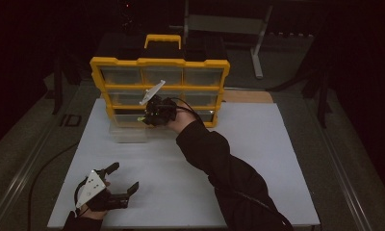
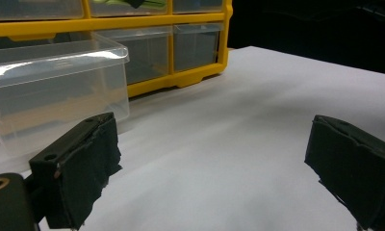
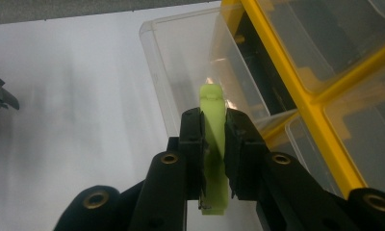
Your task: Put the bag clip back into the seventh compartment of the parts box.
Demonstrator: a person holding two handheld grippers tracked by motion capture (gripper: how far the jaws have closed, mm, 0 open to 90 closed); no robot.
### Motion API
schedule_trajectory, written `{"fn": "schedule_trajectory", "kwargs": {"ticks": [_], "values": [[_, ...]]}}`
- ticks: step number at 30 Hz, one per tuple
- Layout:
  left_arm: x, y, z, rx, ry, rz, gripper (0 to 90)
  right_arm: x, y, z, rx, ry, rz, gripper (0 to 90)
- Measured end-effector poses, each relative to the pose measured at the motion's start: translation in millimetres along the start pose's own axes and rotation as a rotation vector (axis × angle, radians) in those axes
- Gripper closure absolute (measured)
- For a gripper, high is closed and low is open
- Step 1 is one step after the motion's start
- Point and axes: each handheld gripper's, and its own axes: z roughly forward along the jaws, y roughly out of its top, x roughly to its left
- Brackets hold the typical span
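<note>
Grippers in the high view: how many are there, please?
2. The left gripper is at the white sheet's near-left corner; the right gripper, holding a green piece, is above the yellow organizer's pulled-out drawer.

Drawer organizer (image 1: pixel 159 89): far side of the white board (image 1: pixel 258 163), centre. Pulled-out drawer (image 1: pixel 128 130): on the board, just before the organizer's lower left. Right gripper (image 1: pixel 149 117): above that drawer, before the organizer. Left gripper (image 1: pixel 121 178): near left corner, well apart.
</note>
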Motion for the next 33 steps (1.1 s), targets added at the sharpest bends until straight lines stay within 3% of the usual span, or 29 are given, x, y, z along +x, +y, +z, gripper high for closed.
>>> {"fn": "schedule_trajectory", "kwargs": {"ticks": [9, 23, 33], "values": [[1.0, 0.1, -1.1, -0.007, -0.002, -0.006, 4.8, -2.8, 10.8, 9.7, 0.002, 0.001, -0.005, 78.5], [1.6, 0.1, -2.5, -0.011, -0.004, -0.01, 4.8, -3.6, 36.3, 26.4, 0.003, 0.024, -0.053, 78.5], [1.5, 0.0, -3.0, -0.018, -0.014, -0.016, 4.8, -5.5, 46.7, 41.7, 0.037, 0.06, -0.065, 78.6]]}}
